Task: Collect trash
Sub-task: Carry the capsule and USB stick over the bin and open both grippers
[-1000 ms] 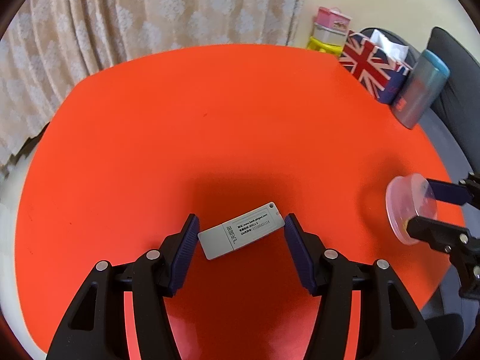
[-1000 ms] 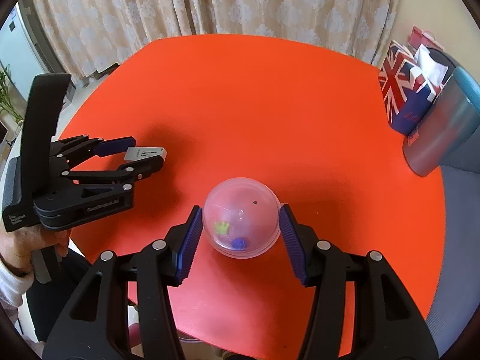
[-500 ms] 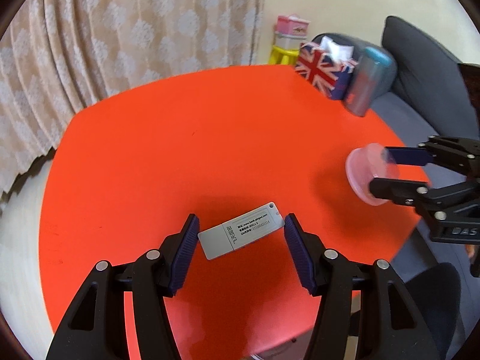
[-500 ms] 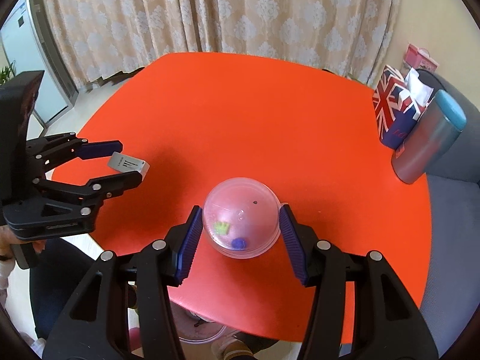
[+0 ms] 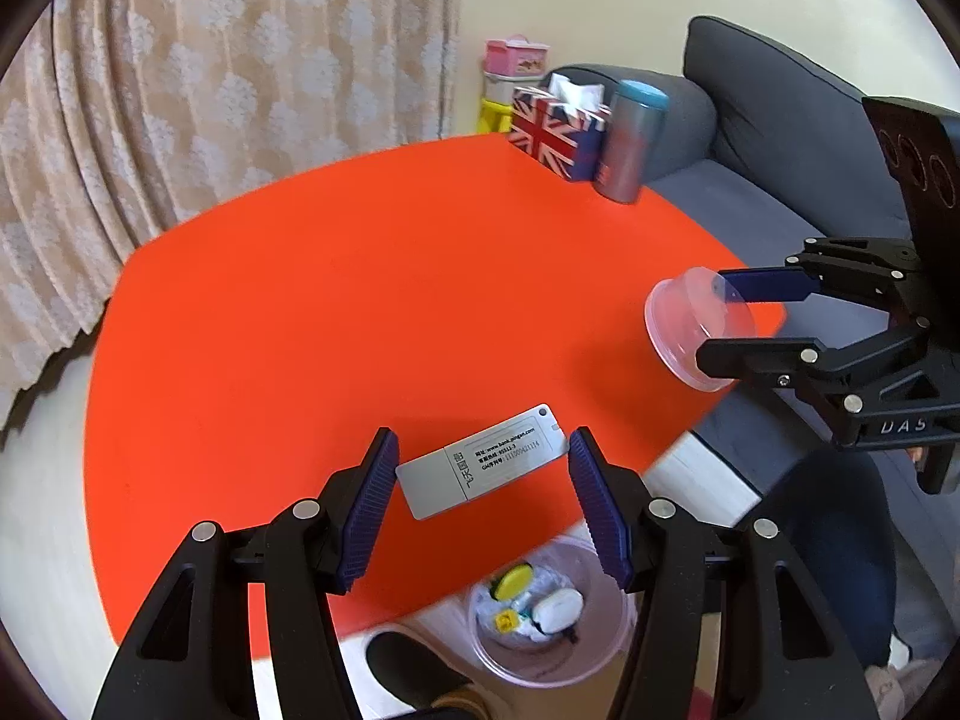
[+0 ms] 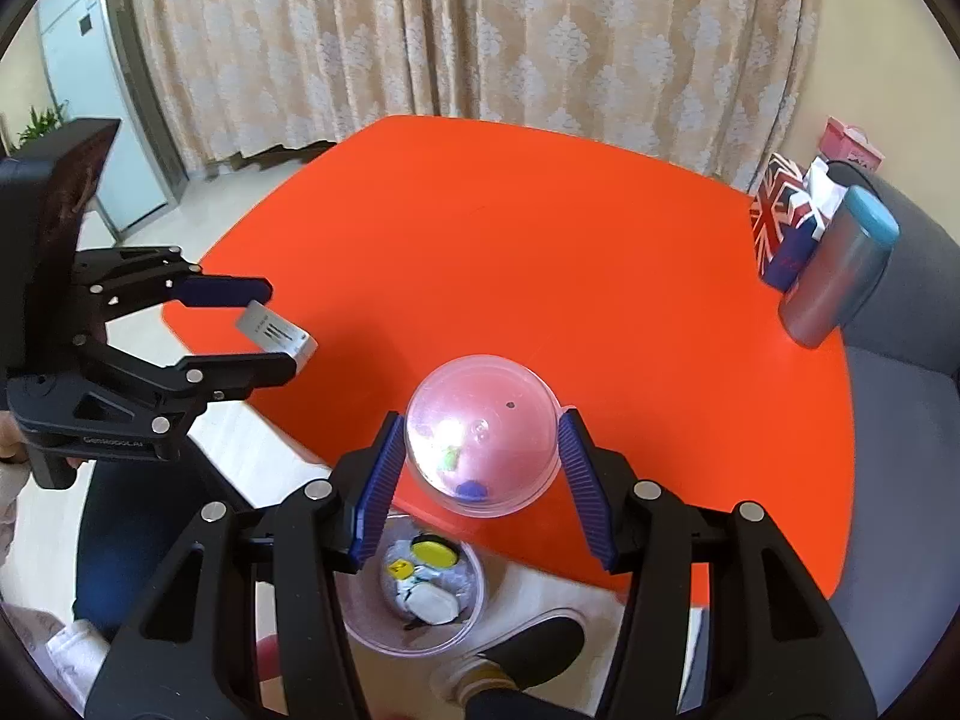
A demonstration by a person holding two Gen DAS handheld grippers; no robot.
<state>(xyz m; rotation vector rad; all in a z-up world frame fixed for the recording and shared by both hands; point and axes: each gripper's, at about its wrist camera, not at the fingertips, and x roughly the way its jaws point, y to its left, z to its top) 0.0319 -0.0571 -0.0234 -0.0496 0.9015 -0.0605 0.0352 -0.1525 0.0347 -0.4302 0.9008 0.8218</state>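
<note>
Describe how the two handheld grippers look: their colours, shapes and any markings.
Both the left gripper and the right gripper have black angular plastic frames with silver round screw heads. Their fingers carry ribbed dark blue pads. White lettering is printed on each body, too small to read fully. No cables show.

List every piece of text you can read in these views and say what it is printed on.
"bank.pingan.com": on the label of the silver USB token held in the left gripper; the Chinese lines and serial number beside it are too small to read.
"DAS": partial marking on the right gripper body, cut off.
Left gripper body, seen from the right wrist: white lettering, too blurred to read.
</note>
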